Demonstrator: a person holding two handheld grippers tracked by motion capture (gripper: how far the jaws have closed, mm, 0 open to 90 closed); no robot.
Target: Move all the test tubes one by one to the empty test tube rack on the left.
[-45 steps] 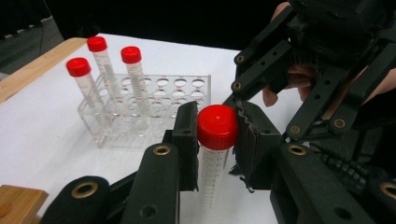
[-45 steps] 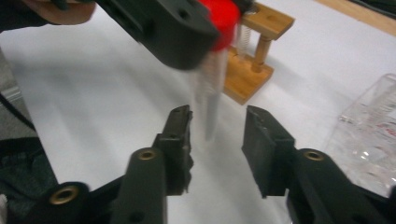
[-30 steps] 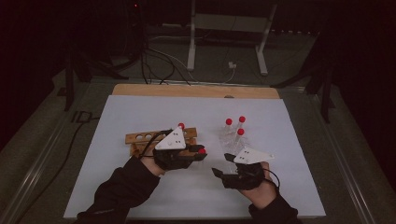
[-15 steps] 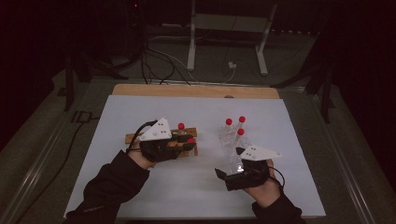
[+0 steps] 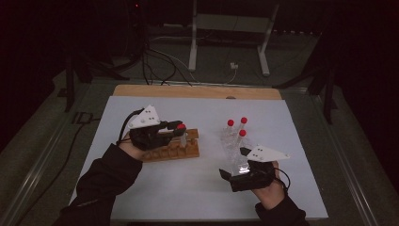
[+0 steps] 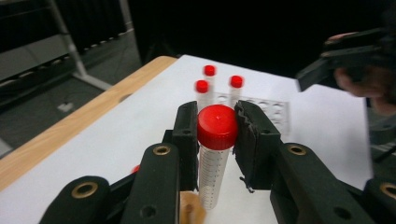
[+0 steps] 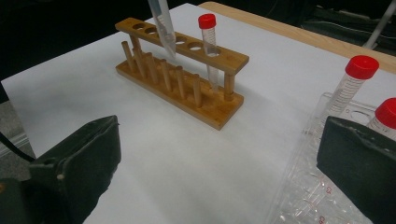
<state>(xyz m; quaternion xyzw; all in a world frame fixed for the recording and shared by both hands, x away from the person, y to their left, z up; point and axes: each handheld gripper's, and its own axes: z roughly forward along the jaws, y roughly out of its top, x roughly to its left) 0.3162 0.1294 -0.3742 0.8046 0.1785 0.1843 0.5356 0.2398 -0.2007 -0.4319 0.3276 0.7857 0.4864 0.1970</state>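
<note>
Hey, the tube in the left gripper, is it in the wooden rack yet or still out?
Still out. The tube hangs with its tip above the wooden rack, over a hole, held by the left gripper just under its red cap.

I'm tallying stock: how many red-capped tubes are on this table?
5. One is clamped in the left gripper over the wooden rack, one stands in that rack, and three stand in the clear rack. None seems hidden.

Dark room, white table (image 5: 141,188), metal stand (image 5: 226,28)
</note>
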